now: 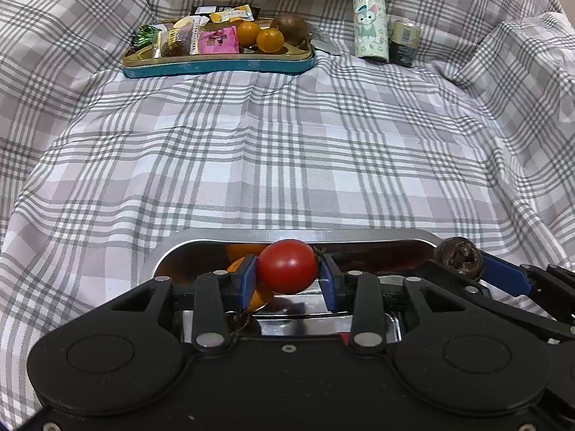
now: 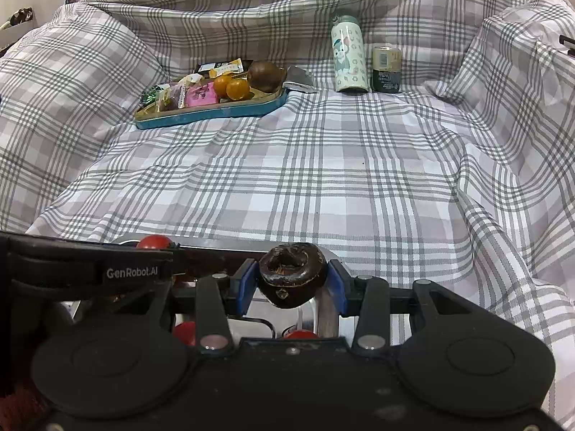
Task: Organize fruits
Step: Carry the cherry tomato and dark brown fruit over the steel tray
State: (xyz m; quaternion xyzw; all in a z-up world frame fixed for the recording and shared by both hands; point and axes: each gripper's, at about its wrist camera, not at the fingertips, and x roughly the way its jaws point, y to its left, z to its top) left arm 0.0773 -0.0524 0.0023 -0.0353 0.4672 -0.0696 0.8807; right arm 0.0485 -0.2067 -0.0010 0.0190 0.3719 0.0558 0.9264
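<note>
A checked cloth (image 1: pixel 287 136) of grey and lilac squares, creased and heaped into folds at its edges, covers everything beneath. Against its far folds lies a shallow teal tin tray (image 1: pixel 219 66) with a gold inner face, oblong with rounded corners; the left wrist view meets its long side square on, the right wrist view sees it skewed. On the tray sit crinkled snack packets (image 1: pixel 187 37), two glossy round oranges (image 1: pixel 259 36) and a dull brown kiwi-like fruit (image 1: pixel 290 26). Right of the tray stands an upright cylindrical bottle (image 1: pixel 371 25) printed with a cartoon animal, a squat dark can (image 1: pixel 404 41) touching its right side.

Well apart from the tray, at the near edge, is a polished metal tray (image 1: pixel 287 235) with a rounded rim. Only the left wrist view shows orange fruit inside it; only the right wrist view shows red fruit low in it.

The left tongs (image 1: pixel 287 273) pinch a smooth red tomato (image 1: pixel 287 266) above the metal tray, its long axis crosswise, stem end to the right. The right tongs (image 2: pixel 291 282) pinch a dark, wrinkled, sunken-topped round fruit (image 2: pixel 291 274) over the metal tray's right end, hollow turned upward
</note>
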